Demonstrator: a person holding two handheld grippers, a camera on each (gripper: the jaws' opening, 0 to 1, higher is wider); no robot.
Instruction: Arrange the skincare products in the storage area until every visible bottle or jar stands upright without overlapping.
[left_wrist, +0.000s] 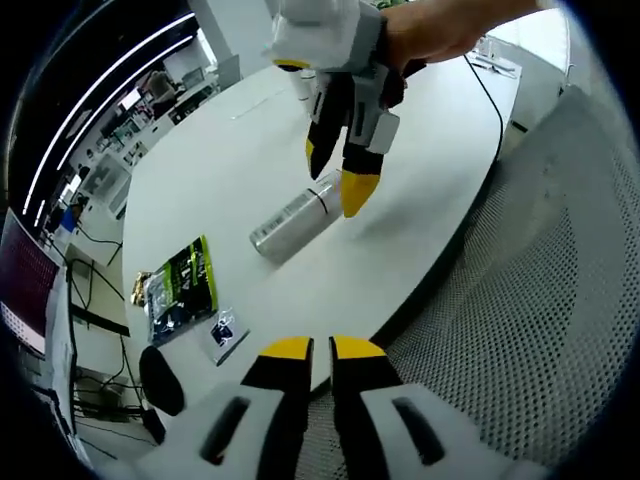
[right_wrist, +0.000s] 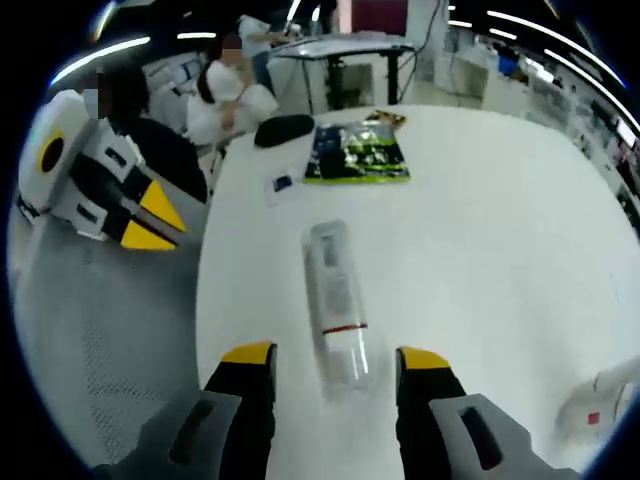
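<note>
Lying on its side on the white surface (right_wrist: 480, 200), the silver bottle (right_wrist: 335, 300) reads to us as rigid, light and smooth, apt to roll. At left, the left hand-held gripper (left_wrist: 310, 347) idles nearly closed, empty. At right, the right hand-held gripper (right_wrist: 335, 357) straddles the cap end, jaws spread; we would grasp mid-body.

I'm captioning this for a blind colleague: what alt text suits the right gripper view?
A silver bottle lies on its side on a white table, its cap end between the open jaws of the right gripper. The left gripper hangs off the table's edge.
</note>
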